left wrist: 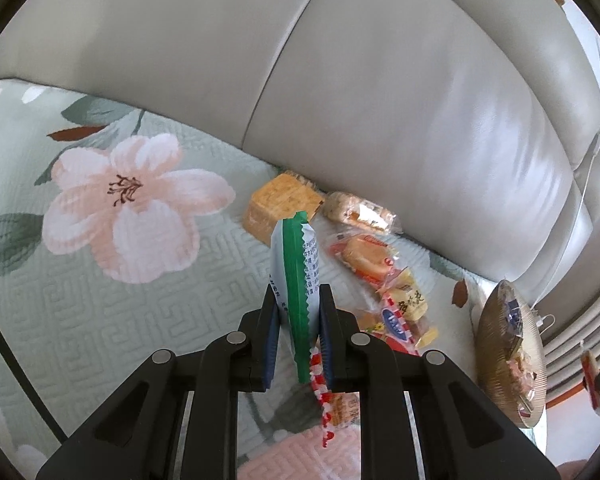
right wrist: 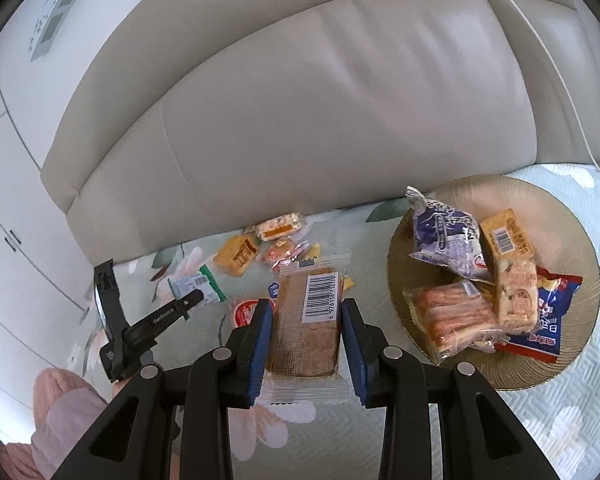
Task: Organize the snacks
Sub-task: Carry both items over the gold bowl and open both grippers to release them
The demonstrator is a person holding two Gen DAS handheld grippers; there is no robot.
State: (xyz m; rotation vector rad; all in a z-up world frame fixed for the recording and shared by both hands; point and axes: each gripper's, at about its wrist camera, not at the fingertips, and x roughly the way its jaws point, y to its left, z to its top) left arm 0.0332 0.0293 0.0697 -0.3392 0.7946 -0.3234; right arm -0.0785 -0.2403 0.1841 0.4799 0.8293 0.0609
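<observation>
My left gripper is shut on a white-and-green snack packet, held on edge above the sofa seat; the same gripper and packet appear at the left of the right wrist view. My right gripper is shut on a brown wafer pack in clear wrap, barcode up. To its right lies a golden plate holding several snacks. More loose snacks lie on the seat by the backrest, also visible as loose snacks beyond the wafer pack.
The seat has a pale green floral cover and a beige leather backrest. The golden plate sits at the right edge in the left view. A sleeve shows at lower left. White cupboards stand left.
</observation>
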